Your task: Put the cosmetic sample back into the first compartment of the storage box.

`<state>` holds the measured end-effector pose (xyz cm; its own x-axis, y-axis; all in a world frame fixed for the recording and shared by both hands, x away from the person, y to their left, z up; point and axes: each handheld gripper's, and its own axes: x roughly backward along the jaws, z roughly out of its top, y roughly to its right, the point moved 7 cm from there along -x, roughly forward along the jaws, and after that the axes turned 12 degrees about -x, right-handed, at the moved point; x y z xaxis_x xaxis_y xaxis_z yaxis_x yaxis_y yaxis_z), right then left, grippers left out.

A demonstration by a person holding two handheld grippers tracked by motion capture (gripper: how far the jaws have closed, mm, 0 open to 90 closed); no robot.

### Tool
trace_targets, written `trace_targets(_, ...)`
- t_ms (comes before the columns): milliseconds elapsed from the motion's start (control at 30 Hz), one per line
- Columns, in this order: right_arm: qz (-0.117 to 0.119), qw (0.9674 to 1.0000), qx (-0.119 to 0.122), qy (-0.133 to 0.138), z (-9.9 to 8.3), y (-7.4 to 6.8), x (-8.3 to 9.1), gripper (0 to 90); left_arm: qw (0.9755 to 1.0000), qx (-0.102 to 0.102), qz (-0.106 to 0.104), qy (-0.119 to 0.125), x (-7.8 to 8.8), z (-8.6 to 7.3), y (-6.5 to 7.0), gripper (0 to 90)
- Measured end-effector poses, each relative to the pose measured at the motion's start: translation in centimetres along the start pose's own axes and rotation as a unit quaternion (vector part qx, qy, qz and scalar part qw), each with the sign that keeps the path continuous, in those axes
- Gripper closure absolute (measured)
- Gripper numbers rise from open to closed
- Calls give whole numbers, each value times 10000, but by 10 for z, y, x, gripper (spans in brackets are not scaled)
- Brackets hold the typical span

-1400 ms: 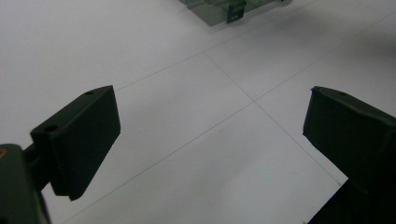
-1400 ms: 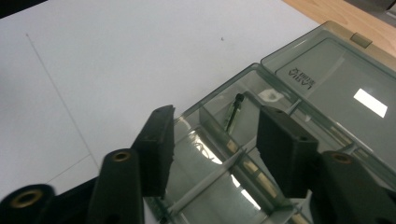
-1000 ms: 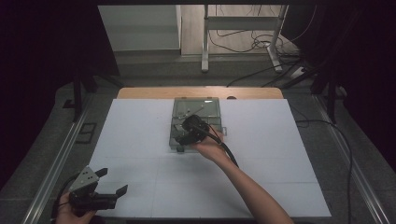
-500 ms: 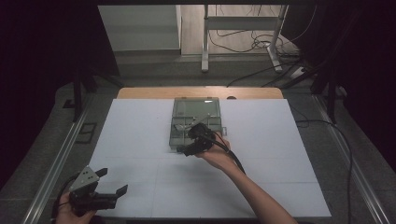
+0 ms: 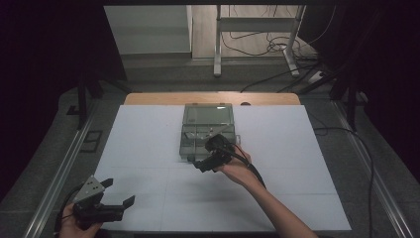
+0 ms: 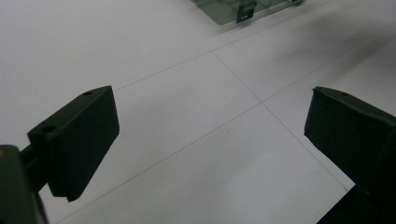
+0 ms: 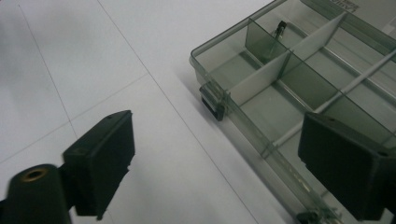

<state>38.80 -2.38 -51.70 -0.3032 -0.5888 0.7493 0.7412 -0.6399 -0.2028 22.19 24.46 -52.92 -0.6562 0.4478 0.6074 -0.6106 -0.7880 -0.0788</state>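
I have the right gripper (image 5: pixel 204 162) at the near edge of the clear compartment box (image 5: pixel 207 131), which sits in the middle of the white table (image 5: pixel 148 148) with its lid folded back flat on the far side. In the right gripper view the box (image 7: pixel 299 79) lies ahead and to the right of my jaws, its front wall running on a slant from upper left to lower right, so one jaw hangs over the bare table and the other over the box's near compartments. The jaws have just been opening and now stand wide, with nothing pinched between them. A dark latch (image 7: pixel 212 102) juts from the front wall just ahead of the gap, closer to the jaw over the table. One small dark piece (image 7: pixel 279 31) stands in a far compartment; I think it is a little clip or part, but the picture is too soft to say.

The left gripper (image 5: pixel 115 194) hangs over the near left corner of the table, well apart from the box, jaws spread and empty. In its own view the box (image 6: pixel 233 9) is just a corner far off at the top edge. So the right hand is plainly the nearer one for whatever comes next at that front wall or latch.
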Motion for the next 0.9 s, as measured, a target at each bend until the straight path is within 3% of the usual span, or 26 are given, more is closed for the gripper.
trace_targets(900,-24,9999,-50,139,-32,4,34,28,10000,-17,13,-3,0,0,0,36)
